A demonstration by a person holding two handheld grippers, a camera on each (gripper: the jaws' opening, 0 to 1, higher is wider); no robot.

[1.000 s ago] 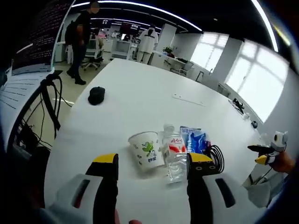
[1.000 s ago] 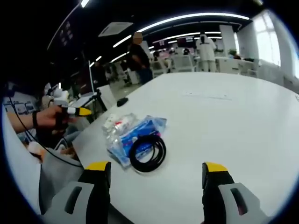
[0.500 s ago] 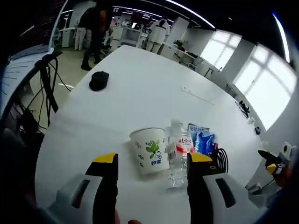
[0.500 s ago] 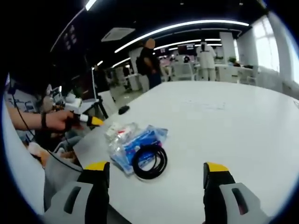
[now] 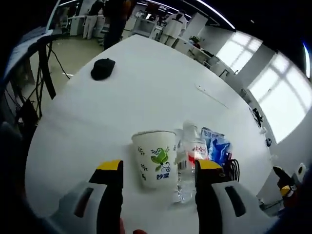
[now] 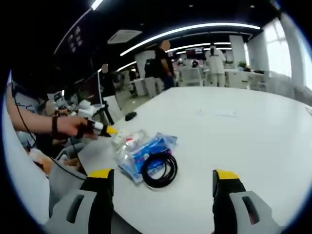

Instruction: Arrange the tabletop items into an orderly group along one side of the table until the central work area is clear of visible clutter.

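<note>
A white paper cup [image 5: 155, 158] with green leaves stands near the table's close edge. A clear water bottle [image 5: 192, 158] with a red label lies right beside it. A blue packet [image 5: 215, 146] and a black cable coil [image 5: 234, 168] follow to the right. My left gripper [image 5: 159, 166] is open, its jaws spread just short of the cup and bottle. My right gripper [image 6: 163, 174] is open, with the cable coil [image 6: 159, 169], the blue packet [image 6: 146, 150] and the bottle [image 6: 127, 140] ahead of it. The left gripper [image 6: 103, 128] comes in from the left, close to the bottle.
A black mouse-like object [image 5: 103, 68] lies far off on the white table [image 5: 146, 92], and a thin flat strip [image 5: 212, 96] lies further right. A hand [image 6: 73, 126] holds the left gripper. People stand in the office beyond. Cables hang left of the table edge.
The left view has closed in on the cup and bottle and tilted down. In the right view the left gripper has moved right, nearer the bottle. The items have not moved.
</note>
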